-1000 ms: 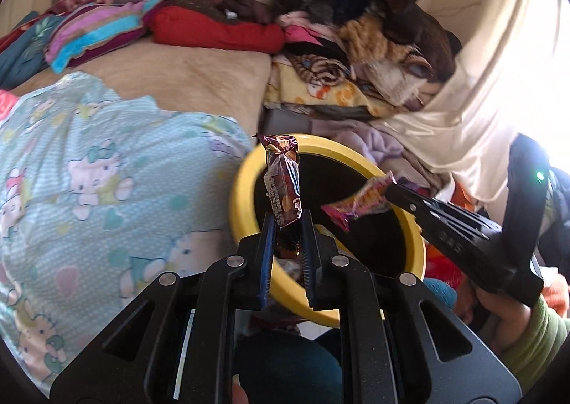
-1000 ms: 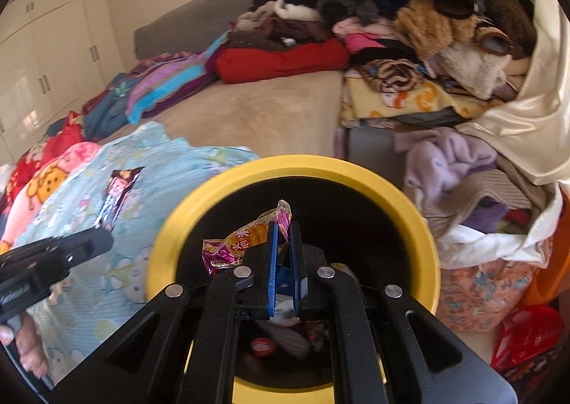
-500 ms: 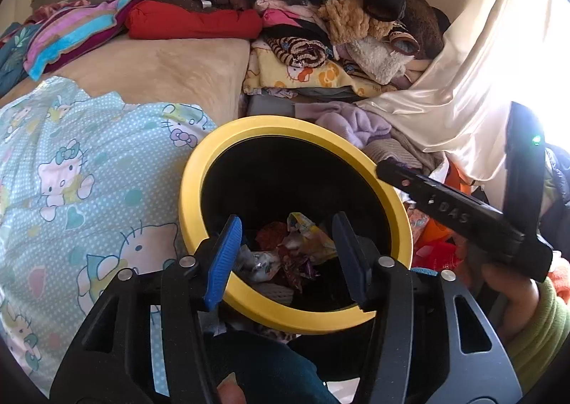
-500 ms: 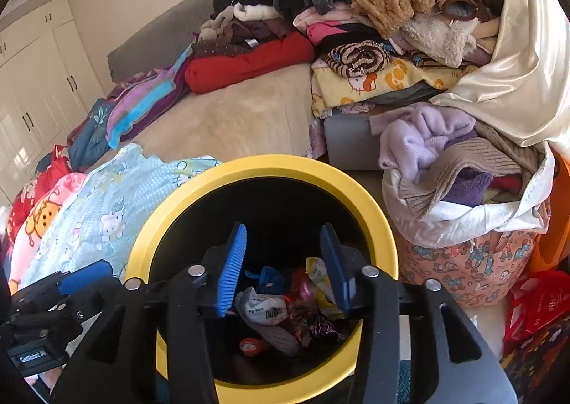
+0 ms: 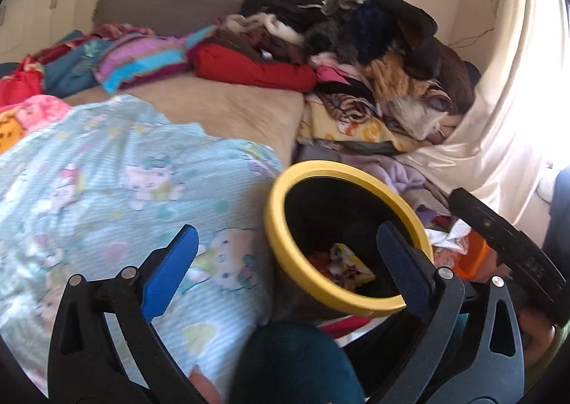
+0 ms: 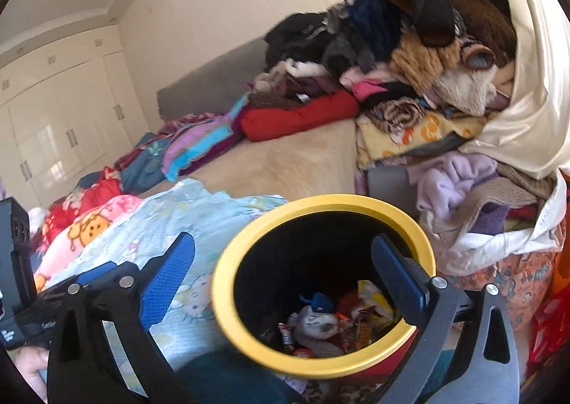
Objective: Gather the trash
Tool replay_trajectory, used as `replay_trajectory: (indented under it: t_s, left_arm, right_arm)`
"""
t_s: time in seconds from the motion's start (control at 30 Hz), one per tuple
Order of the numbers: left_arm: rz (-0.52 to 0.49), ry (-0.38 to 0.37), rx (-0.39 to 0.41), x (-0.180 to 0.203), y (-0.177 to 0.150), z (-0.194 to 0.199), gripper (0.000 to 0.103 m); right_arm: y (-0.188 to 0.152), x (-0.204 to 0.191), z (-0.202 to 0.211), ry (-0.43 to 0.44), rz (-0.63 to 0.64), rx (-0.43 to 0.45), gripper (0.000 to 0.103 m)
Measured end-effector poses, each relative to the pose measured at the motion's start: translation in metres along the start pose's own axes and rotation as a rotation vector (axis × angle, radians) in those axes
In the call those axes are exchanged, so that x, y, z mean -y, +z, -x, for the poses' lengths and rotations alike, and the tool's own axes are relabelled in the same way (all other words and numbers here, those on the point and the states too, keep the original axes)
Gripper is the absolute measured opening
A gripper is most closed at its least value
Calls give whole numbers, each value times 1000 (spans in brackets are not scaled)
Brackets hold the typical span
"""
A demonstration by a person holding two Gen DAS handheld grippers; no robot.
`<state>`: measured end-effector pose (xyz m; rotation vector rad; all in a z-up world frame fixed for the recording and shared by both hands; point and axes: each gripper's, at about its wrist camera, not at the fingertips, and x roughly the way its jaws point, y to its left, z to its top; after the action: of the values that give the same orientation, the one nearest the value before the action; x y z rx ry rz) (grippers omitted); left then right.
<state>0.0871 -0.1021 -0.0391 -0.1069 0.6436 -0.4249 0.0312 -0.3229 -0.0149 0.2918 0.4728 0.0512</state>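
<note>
A yellow-rimmed black trash bin point(image 5: 285, 244) point(image 6: 228, 315) stands by the bed and holds several crumpled wrappers point(image 5: 347, 263) point(image 6: 331, 322). My left gripper point(image 5: 288, 261) is wide open and empty, above the bin's near rim and the blue blanket. My right gripper point(image 6: 285, 268) is wide open and empty, over the bin's mouth. The right gripper also shows at the right edge of the left wrist view point(image 5: 506, 236). The left gripper shows at the lower left of the right wrist view point(image 6: 53, 300).
A light blue cartoon-print blanket point(image 5: 107, 190) covers the bed left of the bin. A tall pile of clothes point(image 6: 409, 58) rises behind it. A cream curtain point(image 5: 506, 101) hangs at the right. White wardrobes point(image 6: 53, 119) line the far left wall.
Both grippers opened and dropped their wrappers into the bin. Since then both have drawn back and swung left, so the bin sits lower and further right in view.
</note>
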Motion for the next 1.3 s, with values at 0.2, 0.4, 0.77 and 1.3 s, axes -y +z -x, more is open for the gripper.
replay_trajectory:
  t_s: [0.2, 0.4, 0.77, 1.3]
  left_arm:
    - [-44, 105, 73, -4, -17, 32, 92]
    - [-66, 172, 156, -7, -21, 58, 92]
    - [-28, 181, 196, -15, -22, 72, 92]
    - [-13, 188, 203, -21, -21, 75, 92]
  right_arm:
    - [-16, -29, 23, 12, 76, 81, 97]
    - [-24, -42, 38, -1, 118, 160, 97]
    - [-29, -46, 33, -2, 142, 153, 97]
    - [-32, -47, 32, -3, 142, 150, 97]
